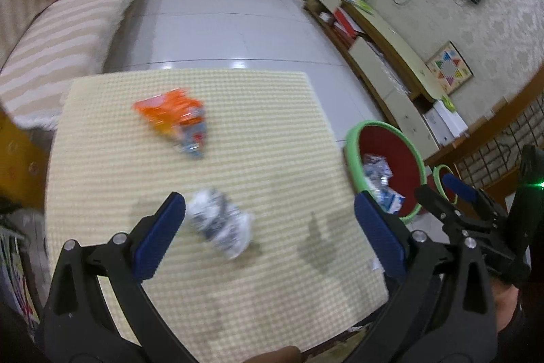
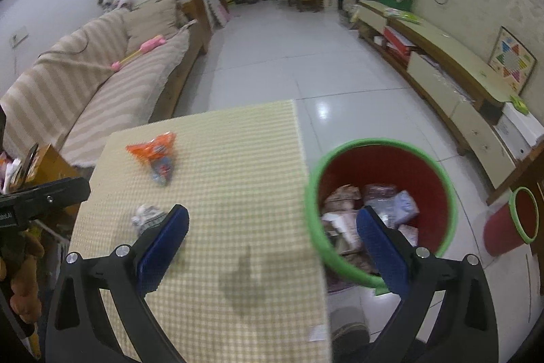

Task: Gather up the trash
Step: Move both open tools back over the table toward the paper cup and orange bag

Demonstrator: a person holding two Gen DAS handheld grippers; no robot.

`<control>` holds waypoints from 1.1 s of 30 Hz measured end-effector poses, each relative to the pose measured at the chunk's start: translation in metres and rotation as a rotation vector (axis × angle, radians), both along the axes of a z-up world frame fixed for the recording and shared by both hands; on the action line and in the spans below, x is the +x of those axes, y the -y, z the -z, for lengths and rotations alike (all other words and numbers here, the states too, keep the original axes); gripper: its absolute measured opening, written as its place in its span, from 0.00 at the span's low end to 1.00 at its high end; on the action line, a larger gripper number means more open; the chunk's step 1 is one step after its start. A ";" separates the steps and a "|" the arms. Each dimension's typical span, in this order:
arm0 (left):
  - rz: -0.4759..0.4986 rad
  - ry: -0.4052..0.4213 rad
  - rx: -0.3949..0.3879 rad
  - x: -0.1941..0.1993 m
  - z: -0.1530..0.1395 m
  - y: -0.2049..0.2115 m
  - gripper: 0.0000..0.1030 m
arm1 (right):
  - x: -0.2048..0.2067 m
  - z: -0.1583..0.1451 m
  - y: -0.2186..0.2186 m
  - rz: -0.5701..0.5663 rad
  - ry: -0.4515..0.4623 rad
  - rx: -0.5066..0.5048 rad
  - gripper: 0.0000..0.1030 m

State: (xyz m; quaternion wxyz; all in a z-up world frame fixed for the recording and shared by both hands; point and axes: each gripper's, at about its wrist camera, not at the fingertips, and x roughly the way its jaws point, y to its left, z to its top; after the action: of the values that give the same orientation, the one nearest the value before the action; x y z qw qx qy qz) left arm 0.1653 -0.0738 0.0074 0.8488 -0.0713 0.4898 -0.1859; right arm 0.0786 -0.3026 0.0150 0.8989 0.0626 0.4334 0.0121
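Your left gripper (image 1: 268,227) was spread wide with nothing between its blue pads (image 1: 159,237), hovering low over the table (image 1: 272,131). A crumpled white wrapper (image 1: 221,227) lay on the checked cloth just beside the left pad; whether it touched the pad could not be told through the blur. Farther back on the table, well apart from it, lay an orange wrapper (image 1: 176,121).

Your right gripper (image 2: 272,247) was also wide open and empty. It hung over the table's right edge, with one pad above the cloth and the other above the bin (image 2: 438,165). The bin, red inside with a green rim, stood on the floor close against the right side of the table and already held several crumpled packets (image 2: 387,203). A dark stain (image 2: 244,281) marked the cloth between the right gripper's fingers.

In the right view the white wrapper showed near the left finger, partly hidden behind it. A second, smaller red bin (image 2: 510,223) with a green rim lay tipped on the floor farther right. In the left view your right gripper appeared beside the big bin.
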 end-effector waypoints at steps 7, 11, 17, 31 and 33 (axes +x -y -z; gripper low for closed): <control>-0.098 -0.016 -0.002 -0.016 0.012 -0.068 0.95 | 0.006 0.017 -0.058 -0.087 -0.042 -0.015 0.93; -0.140 -0.031 -0.017 -0.025 0.021 -0.103 0.95 | 0.008 0.030 -0.090 -0.143 -0.069 -0.035 0.93; -0.173 -0.044 -0.030 -0.030 0.030 -0.128 0.95 | 0.018 0.056 -0.137 -0.246 -0.119 -0.093 0.93; -0.176 -0.079 -0.005 -0.023 0.053 -0.142 0.95 | 0.047 0.110 -0.194 -0.367 -0.182 -0.228 0.93; -0.181 -0.086 -0.002 -0.023 0.057 -0.145 0.95 | 0.052 0.117 -0.199 -0.384 -0.181 -0.256 0.93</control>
State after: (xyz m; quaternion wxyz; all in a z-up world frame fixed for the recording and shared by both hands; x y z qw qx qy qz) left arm 0.1428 0.0708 -0.0497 0.8401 -0.1239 0.5174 -0.1056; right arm 0.1307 -0.1032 -0.1018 0.8382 -0.1346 0.5142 0.1222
